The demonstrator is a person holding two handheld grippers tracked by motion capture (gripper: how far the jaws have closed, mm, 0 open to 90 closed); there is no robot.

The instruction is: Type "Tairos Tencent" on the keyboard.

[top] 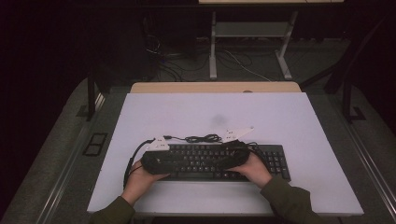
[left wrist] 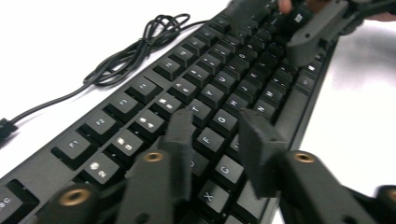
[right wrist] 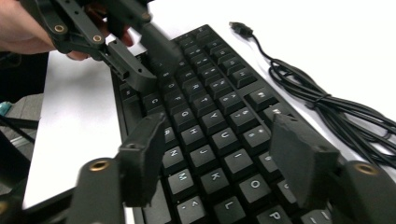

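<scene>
A black keyboard [top: 219,162] lies in the lower middle of the high view, on a pale lilac-white mat [top: 280,121] that covers the desk [top: 215,87]. Its keycaps carry white letters. In the left tool's view T, G, F, C, X, N and U can be read; in the right tool's view Y, U, J, K, M, O, L and P. No maker's name is legible, though the blur may hide one.

The left tool [left wrist: 215,140] hovers low over the letter keys at the frame's centre, its jaws a narrow gap apart with nothing gripped. The right tool [right wrist: 219,154] hangs above the keys with its jaws spread wide, holding nothing.

The keyboard's black cable [top: 201,138] lies coiled on the mat just behind it, with its plug [right wrist: 241,28] at the upper middle of the right tool's view.

The room beyond is dark: grey floor [top: 60,140], loose wires, and the white legs of another table [top: 213,46] at the top.
</scene>
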